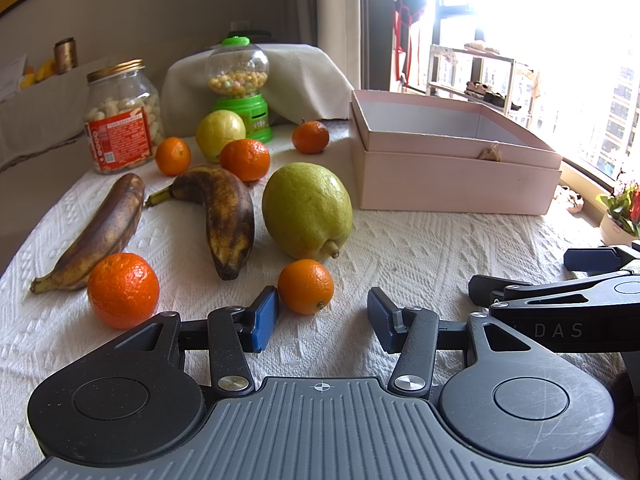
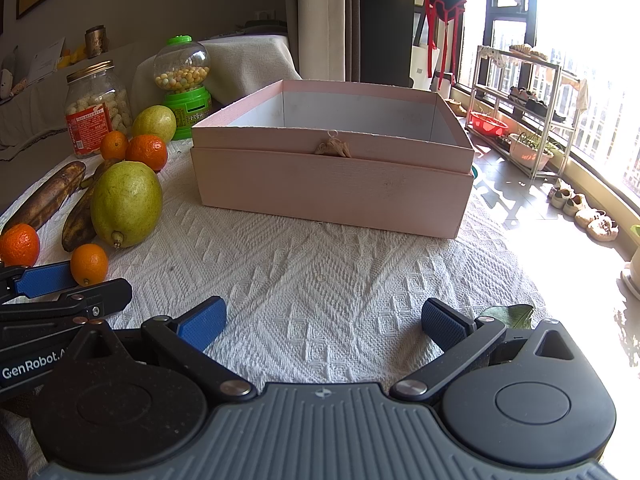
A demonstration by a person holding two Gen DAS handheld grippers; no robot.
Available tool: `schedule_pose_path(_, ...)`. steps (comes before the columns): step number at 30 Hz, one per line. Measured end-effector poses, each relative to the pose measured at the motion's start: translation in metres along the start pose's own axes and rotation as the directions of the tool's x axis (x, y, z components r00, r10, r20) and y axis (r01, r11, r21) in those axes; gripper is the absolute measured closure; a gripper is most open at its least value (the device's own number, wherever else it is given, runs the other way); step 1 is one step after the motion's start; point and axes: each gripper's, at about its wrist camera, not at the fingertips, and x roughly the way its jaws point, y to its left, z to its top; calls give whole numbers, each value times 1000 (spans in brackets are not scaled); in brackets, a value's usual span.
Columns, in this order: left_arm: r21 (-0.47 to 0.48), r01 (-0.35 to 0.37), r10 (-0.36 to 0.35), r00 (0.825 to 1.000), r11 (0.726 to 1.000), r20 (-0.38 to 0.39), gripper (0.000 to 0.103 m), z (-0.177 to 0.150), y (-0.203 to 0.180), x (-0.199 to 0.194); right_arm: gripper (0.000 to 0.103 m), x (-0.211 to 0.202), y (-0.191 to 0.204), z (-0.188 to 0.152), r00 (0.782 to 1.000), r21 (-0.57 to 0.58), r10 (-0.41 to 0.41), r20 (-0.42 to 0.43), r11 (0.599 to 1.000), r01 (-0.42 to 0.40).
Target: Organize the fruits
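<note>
Woven white tablecloth [image 2: 320,264]; matte pink cardboard box [image 2: 332,188]; both grippers' ribbed blue fingers [image 1: 264,318] wide, empty.

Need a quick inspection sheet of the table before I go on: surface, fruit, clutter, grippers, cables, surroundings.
Surface: white woven cloth covers the table.
Job's things: five oranges, nearest one just ahead of the left gripper; two brown bananas; two green pears, large one in front; pink box open, no fruit seen inside.
Clutter: snack jar, green candy dispenser, leaf.
Grippers: left gripper open, empty; right gripper open, empty.
Cables: nothing seen.
Surroundings: bright window, shoe rack, shoes on floor.
</note>
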Motion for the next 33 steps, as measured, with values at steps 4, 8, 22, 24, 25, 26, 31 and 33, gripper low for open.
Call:
schedule_pose_path(4,-1,0,0,1000,1000,-1,48,0,0,0,0,0,0,0,1000,0,1,-1,1000,-1)
schedule_pose_path(8,-32,33,-35,998,999,-44,50,8,9,6,0,2,-3,8,998,-6,29,-64,1000,-30)
schedule_pose_path(22,-252,235,-285,941,939,-181,77,64,114,-13,0,3,1,20,978,-17,19,-207,1000,-23)
schedule_pose_path(24,-243,101,-143,977,965,-160,77,80,137,-9,0,4,1,23,975,-16,16,-223,1000,-20)
schedule_pose_path(25,-241,29,-73,982,970,-176,76,87,147,-4,0,5,2,24,973,-16,14,-230,1000,-18)
schedule_pose_path(26,-237,-23,-23,981,971,-191,76,91,156,3,0,7,4,27,971,-20,10,-241,1000,-16)
schedule_pose_path(31,-174,-112,62,961,978,-271,76,99,176,42,0,8,15,36,965,-54,22,-261,998,-37)
schedule_pose_path(33,-181,-79,26,960,980,-278,70,96,177,47,0,4,24,39,972,-76,20,-234,996,-39)
